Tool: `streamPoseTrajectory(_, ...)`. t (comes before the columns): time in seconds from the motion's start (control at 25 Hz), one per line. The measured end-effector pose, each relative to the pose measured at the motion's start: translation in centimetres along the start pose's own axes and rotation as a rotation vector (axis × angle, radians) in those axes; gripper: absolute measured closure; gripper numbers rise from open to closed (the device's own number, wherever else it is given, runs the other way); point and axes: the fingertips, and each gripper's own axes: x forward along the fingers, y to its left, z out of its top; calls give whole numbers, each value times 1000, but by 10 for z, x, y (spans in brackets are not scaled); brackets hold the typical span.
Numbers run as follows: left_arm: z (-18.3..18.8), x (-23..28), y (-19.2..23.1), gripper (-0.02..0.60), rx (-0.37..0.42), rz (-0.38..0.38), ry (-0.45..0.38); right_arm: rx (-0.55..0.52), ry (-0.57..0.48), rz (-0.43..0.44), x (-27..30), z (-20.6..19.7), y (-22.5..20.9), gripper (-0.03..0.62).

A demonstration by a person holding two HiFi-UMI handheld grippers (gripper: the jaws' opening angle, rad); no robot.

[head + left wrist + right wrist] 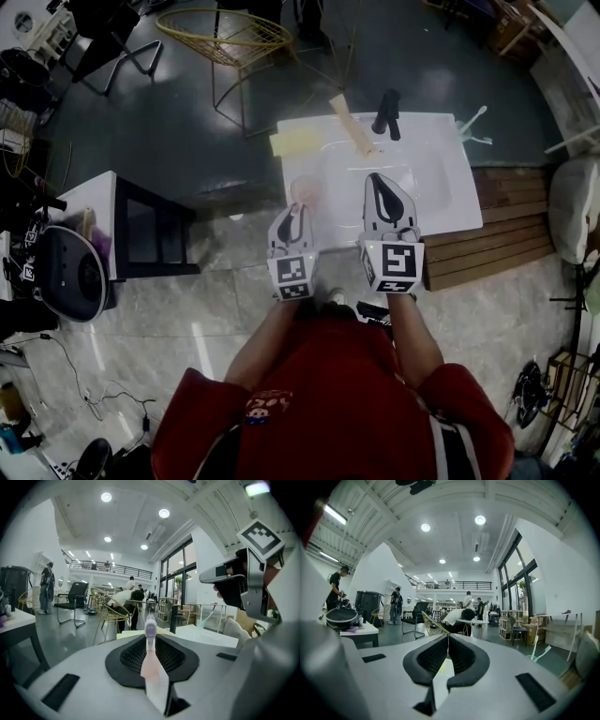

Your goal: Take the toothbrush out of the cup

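From the head we look steeply down on the left gripper point(298, 211) and the right gripper point(377, 180) above the white table point(441, 187). Each gripper camera sits close behind its own jaws and faces level across the hall. All three views share the yellow wire chair point(230, 37).

Open-plan office hall with a mezzanine.
Ceiling downlights point(425, 527), tall windows point(518, 583), a railed upper gallery point(447, 585), a polished grey floor point(187, 141), a white desk point(441, 187), a black office chair point(75, 599), a gold wire chair point(225, 37), and people point(396, 603) standing about.
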Motion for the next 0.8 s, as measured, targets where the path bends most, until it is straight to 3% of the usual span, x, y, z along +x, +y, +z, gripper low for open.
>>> streamPoseTrajectory(0.8, 15, 0, 1, 515, 13, -18, -35, -1, -7, -1, 2, 2, 6, 566)
